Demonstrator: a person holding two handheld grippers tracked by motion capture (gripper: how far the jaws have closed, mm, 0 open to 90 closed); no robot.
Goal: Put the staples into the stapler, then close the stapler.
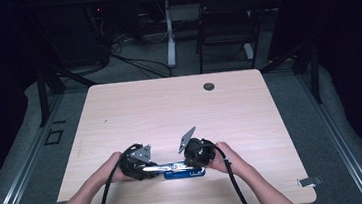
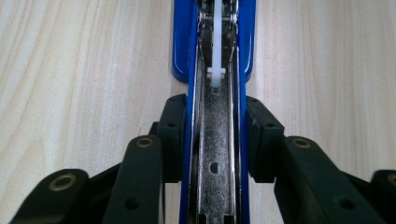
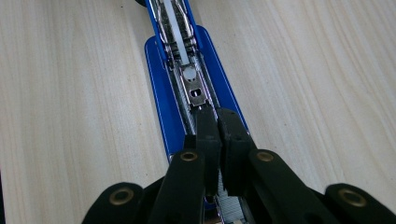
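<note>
Stapler point(image 2: 215, 140), lying opened, is pinched by the left claw point(image 2: 215, 140); the right claw point(image 3: 219, 140) is pressed together over it.

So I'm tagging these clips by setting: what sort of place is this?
Probably a lab or recording workshop, not a home: a pale wood-grain table under dark curtained surrounds, loose black cables across the grey floor, and a black chair by a white desk leg.

Stapler point(image 1: 183, 170) on table point(image 1: 169, 108), near edge
</note>
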